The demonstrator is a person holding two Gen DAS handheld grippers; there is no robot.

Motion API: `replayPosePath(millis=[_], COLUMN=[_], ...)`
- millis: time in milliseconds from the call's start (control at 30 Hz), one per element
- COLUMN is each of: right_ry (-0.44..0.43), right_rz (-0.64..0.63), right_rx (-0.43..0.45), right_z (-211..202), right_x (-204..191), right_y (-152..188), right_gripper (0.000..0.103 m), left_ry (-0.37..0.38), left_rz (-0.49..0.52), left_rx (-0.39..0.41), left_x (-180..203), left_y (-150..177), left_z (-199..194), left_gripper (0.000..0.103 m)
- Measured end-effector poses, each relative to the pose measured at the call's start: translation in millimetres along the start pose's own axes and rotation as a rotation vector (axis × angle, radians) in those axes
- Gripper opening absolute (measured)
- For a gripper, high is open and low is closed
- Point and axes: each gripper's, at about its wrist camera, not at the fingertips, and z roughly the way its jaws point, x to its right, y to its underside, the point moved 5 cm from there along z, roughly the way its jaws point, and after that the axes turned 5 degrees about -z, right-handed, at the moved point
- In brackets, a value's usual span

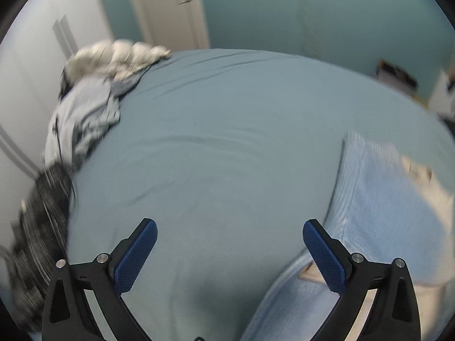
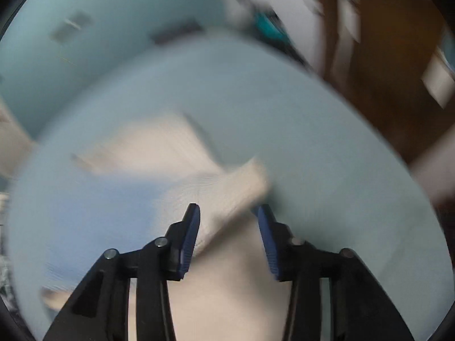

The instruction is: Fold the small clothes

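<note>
A small knitted garment, light blue (image 1: 378,199) with cream parts, lies on the blue-grey bed sheet (image 1: 227,128) at the lower right of the left wrist view. My left gripper (image 1: 230,224) hangs open over bare sheet just to the left of it, with nothing between its pads. The right wrist view is blurred. There the garment's cream part (image 2: 170,153) and blue part (image 2: 93,199) spread across the sheet (image 2: 312,142). My right gripper (image 2: 228,207) is open, and a cream fold of the garment lies loose between its fingers, not pinched.
A pile of other clothes sits along the bed's left edge: a pale grey piece (image 1: 82,113), a fluffy white one (image 1: 122,54) and a black striped one (image 1: 42,213). A white wall and door stand behind. Brown floor (image 2: 384,65) shows past the bed's right edge.
</note>
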Motion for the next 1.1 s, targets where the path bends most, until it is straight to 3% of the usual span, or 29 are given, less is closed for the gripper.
replayPosePath(millis=[100, 133, 167, 200, 267, 333, 400, 467, 567, 700, 800, 867, 1000, 1100], right_ry=[-0.157, -0.212, -0.268, -0.308, -0.449, -0.591, -0.631, -0.595, -0.5, -0.397, -0.421, -0.384, -0.099, -0.056], right_rz=[0.217, 0.275, 0.318, 0.329, 0.34, 0.369, 0.423, 0.455, 0.499, 0.495, 0.472, 0.404, 0.194, 0.034], right_rx=[-0.064, -0.048, -0.021, -0.006, 0.005, -0.05, -0.07, -0.055, -0.001, -0.035, -0.087, -0.082, 0.026, 0.15], right_z=[13.6, 8.1, 0.6, -3.8, -7.2, 3.9, 17.4, 24.4, 27.1, 48.9, 65.5, 67.5, 42.2, 8.4], right_x=[48.7, 55.7, 58.3, 55.9, 43.4, 30.6, 31.2, 39.8, 69.5, 90.9, 82.8, 69.1, 40.0, 2.1], right_y=[43.7, 49.9, 54.3, 56.1, 58.5, 58.1, 54.5, 48.6, 34.5, 22.8, 22.9, 20.8, 12.0, 10.7], right_gripper=[0.042, 0.046, 0.057, 0.065, 0.068, 0.068, 0.068, 0.067, 0.067, 0.067, 0.067, 0.067, 0.067, 0.067], left_ry=[0.023, 0.043, 0.074, 0.118, 0.198, 0.331, 0.46, 0.535, 0.489, 0.377, 0.185, 0.058, 0.07, 0.08], left_rz=[0.112, 0.127, 0.135, 0.132, 0.103, 0.042, 0.02, 0.037, 0.083, 0.183, 0.344, 0.385, 0.292, 0.291], left_rx=[-0.02, -0.036, -0.056, -0.083, -0.121, -0.142, -0.179, -0.232, -0.283, -0.284, -0.225, -0.171, -0.206, -0.21], left_x=[30.9, 38.6, 46.7, 56.0, 70.8, 92.6, 115.3, 140.0, 159.5, 175.8, 188.3, 189.0, 178.5, 172.8], left_y=[8.8, 12.1, 15.1, 18.1, 23.1, 27.9, 34.6, 45.9, 57.3, 71.6, 83.1, 88.8, 88.1, 88.2], left_z=[2.9, 5.1, 8.2, 12.3, 19.0, 24.5, 32.3, 44.4, 74.4, 99.7, 104.3, 103.8, 107.3, 106.1], left_gripper=[0.103, 0.103, 0.103, 0.103, 0.103, 0.103, 0.103, 0.103, 0.103, 0.103, 0.103, 0.103, 0.103, 0.103])
